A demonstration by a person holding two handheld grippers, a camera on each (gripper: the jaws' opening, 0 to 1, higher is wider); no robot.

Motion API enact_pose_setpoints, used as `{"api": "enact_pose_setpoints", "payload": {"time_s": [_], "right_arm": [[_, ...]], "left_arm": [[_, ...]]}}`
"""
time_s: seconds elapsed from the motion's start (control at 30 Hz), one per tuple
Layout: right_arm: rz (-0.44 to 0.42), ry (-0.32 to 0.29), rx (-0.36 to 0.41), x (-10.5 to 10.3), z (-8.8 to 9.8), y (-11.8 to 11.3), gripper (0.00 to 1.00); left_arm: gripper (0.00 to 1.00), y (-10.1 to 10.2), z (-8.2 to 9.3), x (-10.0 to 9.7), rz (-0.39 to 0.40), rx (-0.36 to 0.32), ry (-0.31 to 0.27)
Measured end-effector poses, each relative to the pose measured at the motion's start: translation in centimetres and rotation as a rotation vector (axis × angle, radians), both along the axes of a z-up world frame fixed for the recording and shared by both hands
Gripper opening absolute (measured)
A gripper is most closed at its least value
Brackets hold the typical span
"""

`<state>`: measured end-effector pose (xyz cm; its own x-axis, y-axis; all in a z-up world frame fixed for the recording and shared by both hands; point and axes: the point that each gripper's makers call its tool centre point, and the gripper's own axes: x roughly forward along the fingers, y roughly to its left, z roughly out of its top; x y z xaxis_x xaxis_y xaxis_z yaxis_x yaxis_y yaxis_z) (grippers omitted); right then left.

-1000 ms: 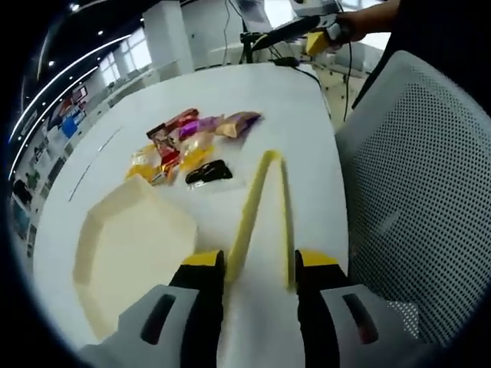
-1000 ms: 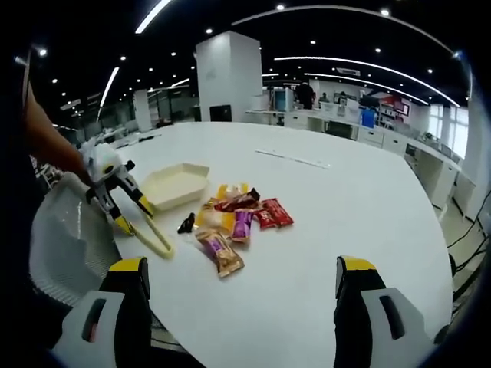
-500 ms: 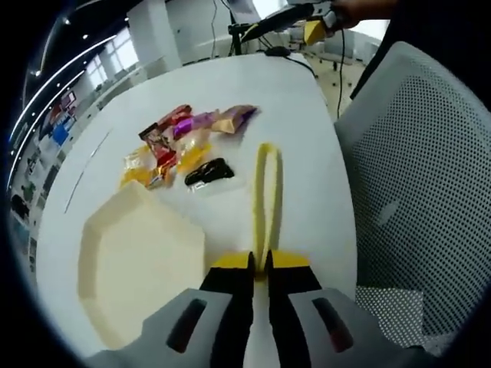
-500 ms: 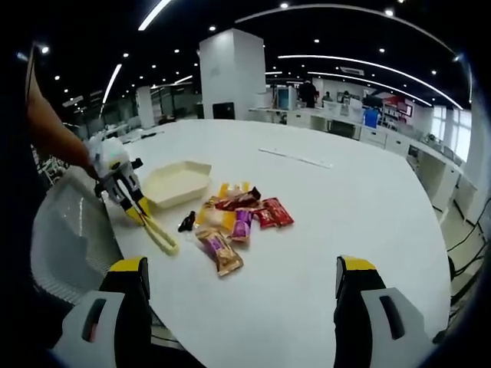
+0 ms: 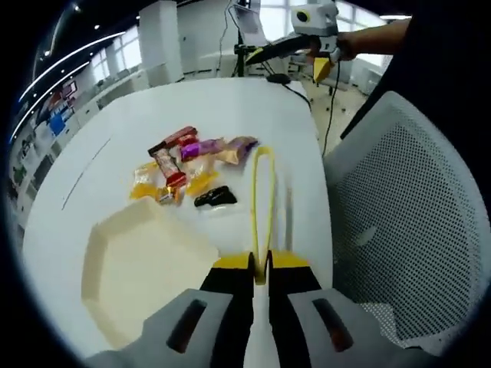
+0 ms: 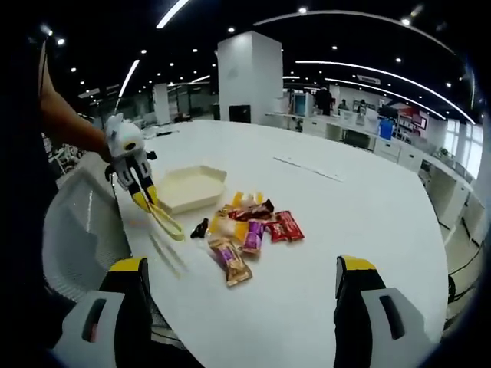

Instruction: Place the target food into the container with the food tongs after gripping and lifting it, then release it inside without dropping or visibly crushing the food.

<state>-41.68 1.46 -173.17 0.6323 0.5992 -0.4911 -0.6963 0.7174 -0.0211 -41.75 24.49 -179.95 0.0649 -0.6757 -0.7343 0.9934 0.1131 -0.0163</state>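
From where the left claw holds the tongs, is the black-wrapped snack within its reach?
Probably yes. The left claw is shut on the yellow tongs, lifted off the table; the black-wrapped snack lies beside their tip, nothing between.

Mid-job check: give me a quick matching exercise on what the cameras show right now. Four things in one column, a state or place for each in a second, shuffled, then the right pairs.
Things:
1. left gripper
2. right gripper
3. container
4. snack packets

States or places:
A. open, nothing between its jaws
B. lying in a cluster on the white table
C. shut on the yellow tongs
D. cream-coloured, nothing in it

Pairs: 1-C, 2-A, 3-D, 4-B
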Motion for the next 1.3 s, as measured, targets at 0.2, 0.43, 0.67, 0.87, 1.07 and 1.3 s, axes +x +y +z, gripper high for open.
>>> {"api": "enact_pose_setpoints", "payload": {"time_s": [0.2,0.43,0.67,0.87,1.07,1.3], "right_arm": [[0.022,-0.012,0.055,0.4,1.4,1.2,1.0],[0.078,-0.031,0.065,1.1,3.3,2.9,0.95],[0.126,-0.057,0.136,1.7,6.1,4.8,0.95],[0.209,-0.109,0.179,2.0,8.9,7.7,0.9],[0.251,-0.091,0.342,2.8,12.5,10.5,0.85],[0.385,-0.164,0.394,2.9,17.7,14.1,0.72]], "left_arm": [[0.0,0.5,4.0,1.1,-0.013,-0.027,-0.024],[0.0,0.3,8.1,1.7,-0.041,-0.052,-0.026],[0.0,0.4,12.0,1.5,-0.073,-0.045,-0.026],[0.0,-0.3,15.5,1.5,-0.122,-0.058,-0.063],[0.01,-1.2,19.0,2.7,-0.129,-0.096,-0.102],[0.01,-3.0,22.7,2.8,-0.159,-0.19,-0.085]]}}
